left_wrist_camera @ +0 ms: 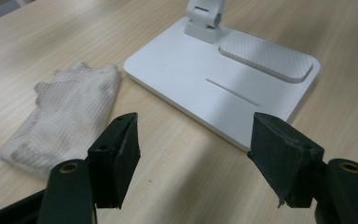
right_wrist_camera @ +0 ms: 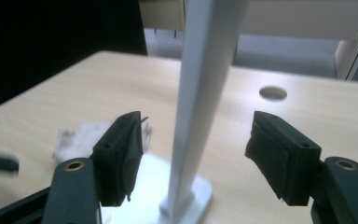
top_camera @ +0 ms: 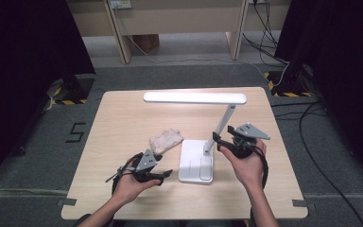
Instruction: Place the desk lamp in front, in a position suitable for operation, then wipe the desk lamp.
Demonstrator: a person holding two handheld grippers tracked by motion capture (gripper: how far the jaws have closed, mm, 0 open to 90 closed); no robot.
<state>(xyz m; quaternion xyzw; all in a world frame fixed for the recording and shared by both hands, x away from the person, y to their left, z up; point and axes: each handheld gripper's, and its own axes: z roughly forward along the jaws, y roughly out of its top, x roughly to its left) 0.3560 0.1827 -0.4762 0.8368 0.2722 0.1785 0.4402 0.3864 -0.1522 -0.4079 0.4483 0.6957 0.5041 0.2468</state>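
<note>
Desk lamp (top_camera: 196, 161) standing mid-table, its arm (right_wrist_camera: 200, 93) between the spread, untouching jaws of the right gripper (top_camera: 223, 137) — the approach step; left gripper (top_camera: 163, 174), jaws likewise apart and empty, hovers near the cloth (top_camera: 166, 140) — closing squarely on the arm likely comes next.

I'm looking down at two bare forearms, no sleeves on them. Each hand carries a black handheld two-jaw gripper, the left gripper (top_camera: 167, 176) and the right gripper (top_camera: 216, 142), both topped by a grey three-cornered plate, both trailing looped black cable. Up close, I see thick black rubbery pads (left_wrist_camera: 116, 156), edges a bit frayed, bolted onto dark arms with brass-ringed screw holes.
</note>
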